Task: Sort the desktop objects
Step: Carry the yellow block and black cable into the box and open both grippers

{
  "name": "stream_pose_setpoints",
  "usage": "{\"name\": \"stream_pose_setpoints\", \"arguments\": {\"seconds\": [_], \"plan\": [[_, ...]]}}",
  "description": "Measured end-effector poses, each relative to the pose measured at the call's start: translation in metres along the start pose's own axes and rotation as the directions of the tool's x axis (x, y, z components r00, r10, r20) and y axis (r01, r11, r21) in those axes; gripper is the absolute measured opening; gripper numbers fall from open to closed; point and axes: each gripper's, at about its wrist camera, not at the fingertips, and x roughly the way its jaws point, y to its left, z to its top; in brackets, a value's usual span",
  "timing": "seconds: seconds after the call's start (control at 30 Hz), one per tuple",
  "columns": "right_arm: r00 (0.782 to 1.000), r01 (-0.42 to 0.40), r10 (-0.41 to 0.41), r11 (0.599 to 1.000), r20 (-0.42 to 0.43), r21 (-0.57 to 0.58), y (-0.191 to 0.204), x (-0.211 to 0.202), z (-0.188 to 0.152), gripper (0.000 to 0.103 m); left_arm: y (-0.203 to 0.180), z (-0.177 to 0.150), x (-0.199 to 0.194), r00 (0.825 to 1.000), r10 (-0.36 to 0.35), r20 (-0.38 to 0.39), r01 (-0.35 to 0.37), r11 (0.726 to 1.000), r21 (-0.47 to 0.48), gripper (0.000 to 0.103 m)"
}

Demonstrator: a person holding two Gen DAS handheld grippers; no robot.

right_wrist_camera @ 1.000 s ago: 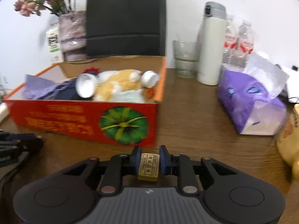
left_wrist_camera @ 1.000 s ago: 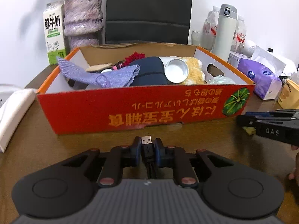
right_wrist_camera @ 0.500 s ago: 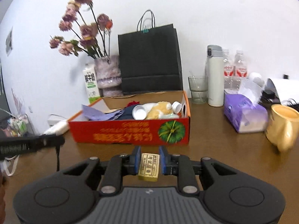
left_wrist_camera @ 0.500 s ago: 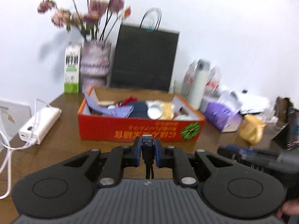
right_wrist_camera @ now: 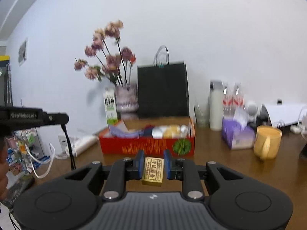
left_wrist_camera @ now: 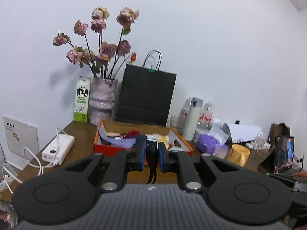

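left wrist: left gripper (left_wrist_camera: 151, 154) pinches cable (left_wrist_camera: 151, 149) (black).

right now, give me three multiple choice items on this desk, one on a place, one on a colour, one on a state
1. Where does the milk carton stand?
A. left of the vase
B. inside the red box
C. beside the yellow mug

2. What colour is the paper bag?
A. white
B. black
C. purple

3. What is the right gripper doing?
A. open, nothing in it
B. shut on a glass
C. shut on a small yellow eraser

Answers:
1 A, the carton sits against the vase's left side at the back of the desk.
2 B, the bag behind the box is black.
3 C, the pads press the eraser's two sides.
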Motion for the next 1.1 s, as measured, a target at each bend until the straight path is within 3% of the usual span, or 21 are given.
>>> {"name": "stream_pose_setpoints", "arguments": {"seconds": [0.2,0.37,0.5,0.67,0.8,0.93,1.03,1.07,1.1], "plan": [[0.996,-0.023,0.025,1.000,0.085,-0.019,-0.014,0.019,0.066,0.020,-0.001,0.065,0.035,0.999,-0.004,0.050,0.003,1.000,0.011,0.014],[0.994,-0.040,0.044,0.998,0.100,-0.040,-0.033,0.073,0.136,0.020,-0.013,0.131,0.078,0.996,-0.014,0.087,0.008,0.997,0.074,0.014],[1.000,-0.015,0.016,0.997,0.011,-0.073,-0.048,0.151,0.175,0.020,-0.009,0.175,0.138,1.000,-0.012,-0.005,0.013,0.995,0.095,0.014],[0.984,0.026,-0.034,0.999,-0.174,-0.046,-0.073,0.265,0.172,0.020,0.010,0.171,0.227,0.989,0.022,-0.146,-0.007,0.994,0.106,0.014],[0.945,0.043,-0.045,0.999,-0.324,-0.014,-0.088,0.339,0.140,0.020,0.024,0.143,0.311,0.957,0.056,-0.286,-0.028,0.994,0.102,0.014],[0.874,0.061,-0.051,0.998,-0.484,0.006,-0.099,0.400,0.109,0.020,0.035,0.108,0.390,0.900,0.104,-0.422,-0.059,0.991,0.120,0.013],[0.819,0.064,-0.043,0.998,-0.573,0.017,-0.102,0.422,0.096,0.021,0.044,0.085,0.434,0.859,0.122,-0.497,-0.065,0.989,0.131,0.015],[0.809,0.062,-0.044,0.998,-0.586,0.011,-0.101,0.428,0.095,0.024,0.048,0.078,0.447,0.836,0.116,-0.536,-0.066,0.991,0.113,0.021],[0.804,0.061,-0.046,0.998,-0.593,0.006,-0.100,0.430,0.097,0.035,0.053,0.073,0.458,0.813,0.108,-0.572,-0.067,0.993,0.092,0.033]]}}
